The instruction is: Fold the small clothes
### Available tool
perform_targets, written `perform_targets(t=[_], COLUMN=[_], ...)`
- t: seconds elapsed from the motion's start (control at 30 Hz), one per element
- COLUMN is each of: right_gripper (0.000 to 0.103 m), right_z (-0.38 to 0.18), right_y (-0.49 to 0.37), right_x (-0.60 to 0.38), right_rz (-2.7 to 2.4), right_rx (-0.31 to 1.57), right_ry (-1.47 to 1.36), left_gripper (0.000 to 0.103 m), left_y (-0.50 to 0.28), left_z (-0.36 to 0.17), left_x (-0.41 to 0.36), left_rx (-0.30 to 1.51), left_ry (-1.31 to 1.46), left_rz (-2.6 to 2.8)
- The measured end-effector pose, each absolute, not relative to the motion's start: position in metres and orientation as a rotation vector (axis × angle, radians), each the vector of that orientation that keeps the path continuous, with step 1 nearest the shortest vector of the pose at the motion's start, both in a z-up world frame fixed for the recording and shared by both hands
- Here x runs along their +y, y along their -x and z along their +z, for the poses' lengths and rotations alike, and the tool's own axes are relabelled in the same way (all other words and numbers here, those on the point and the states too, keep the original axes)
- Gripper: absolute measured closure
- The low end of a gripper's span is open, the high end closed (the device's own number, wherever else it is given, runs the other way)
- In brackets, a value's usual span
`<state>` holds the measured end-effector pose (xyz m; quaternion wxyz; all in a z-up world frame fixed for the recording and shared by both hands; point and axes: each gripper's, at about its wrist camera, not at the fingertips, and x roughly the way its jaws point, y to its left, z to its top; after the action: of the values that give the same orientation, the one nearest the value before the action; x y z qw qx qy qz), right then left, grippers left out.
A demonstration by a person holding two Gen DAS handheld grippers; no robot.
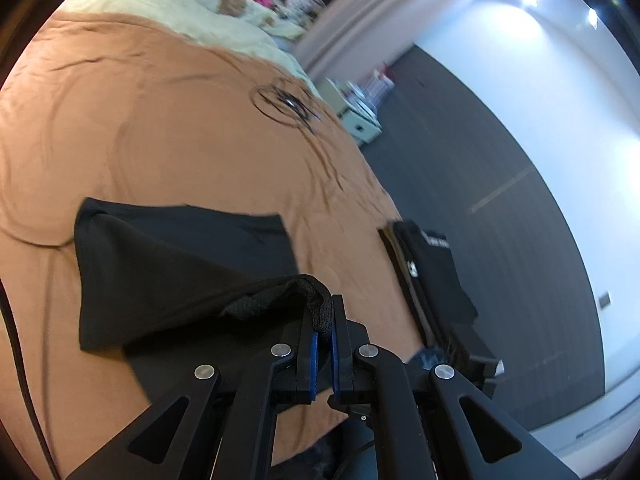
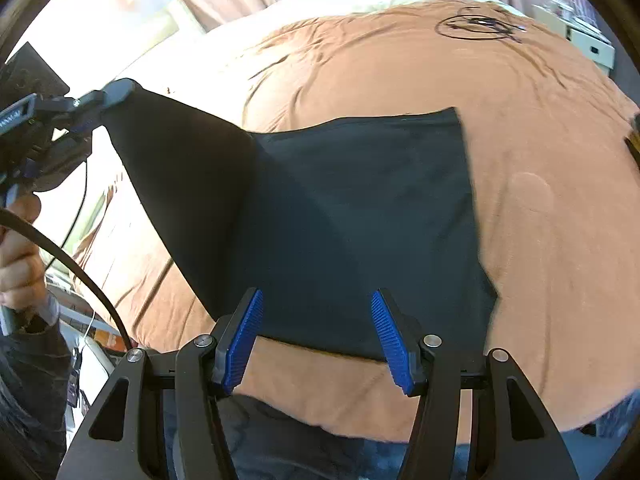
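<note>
Right wrist view: the right gripper [image 2: 318, 312] is sitting at the bottom middle with its jaws spread apart, and its blue pads [image 2: 390, 340] are touching nothing. Just past them, the black cloth [image 2: 360, 208] is lying on the brown blanket [image 2: 540, 220], filling the middle of the frame. Its left corner is being pulled up toward the upper left, where the left gripper [image 2: 94, 106] is pinching it. A hand [image 2: 18, 264] is showing at the left edge. In the left wrist view, the left gripper's jaws are squeezed tight on a bunched bit of the cloth. Folded dark clothes [image 1: 432, 264] are lying at the right edge of the blanket.
</note>
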<state>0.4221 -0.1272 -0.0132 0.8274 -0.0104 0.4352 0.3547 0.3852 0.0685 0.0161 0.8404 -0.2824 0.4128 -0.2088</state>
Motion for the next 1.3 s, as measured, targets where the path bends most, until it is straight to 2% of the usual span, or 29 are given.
perform_targets(t=[0.17, 0.23, 0.27, 0.3, 0.33, 0.67, 0.93, 1.3], right_gripper=[0.048, 0.048, 0.048, 0.048, 0.048, 0.048, 0.048, 0.048], right_z=[-0.005, -0.007, -0.01, -0.007, -0.005, 0.001, -0.018, -0.042], right_y=[-0.422, -0.421, -0.421, -0.424, -0.426, -0.45, -0.466, -0.486], right_x=[-0.172, -0.179, -0.181, -0.183, -0.19, -0.165, -0.109, -0.065], right_rz=[0.72, 0.696, 0.686, 0.68, 0.676, 0.659, 0.637, 0.694], right_rx=[0.932, 0.934, 0.941, 0.947, 0.951, 0.956, 0.975, 0.991], right_ry=[0.004, 0.001, -0.001, -0.005, -0.007, 0.099, 0.375, 0.562], left_gripper=[0.097, 0.08, 0.063, 0.052, 0.05, 0.05, 0.05, 0.05], left_y=[-0.396, -0.4, -0.4, -0.398, -0.396, -0.367, -0.339, -0.34], left_z=[-0.005, -0.014, -0.019, -0.021, -0.022, -0.05, -0.095, -0.136], left_x=[0.017, 0.004, 0.002, 0.003, 0.007, 0.076, 0.124, 0.135], left_rx=[0.959, 1.012, 1.03, 1.03, 1.02, 1.058, 1.132, 1.228], left_ry=[0.524, 0.503, 0.516, 0.529, 0.536, 0.5, 0.544, 0.565], left_rz=[-0.511, -0.51, -0.519, -0.521, -0.509, -0.282, -0.176, -0.14])
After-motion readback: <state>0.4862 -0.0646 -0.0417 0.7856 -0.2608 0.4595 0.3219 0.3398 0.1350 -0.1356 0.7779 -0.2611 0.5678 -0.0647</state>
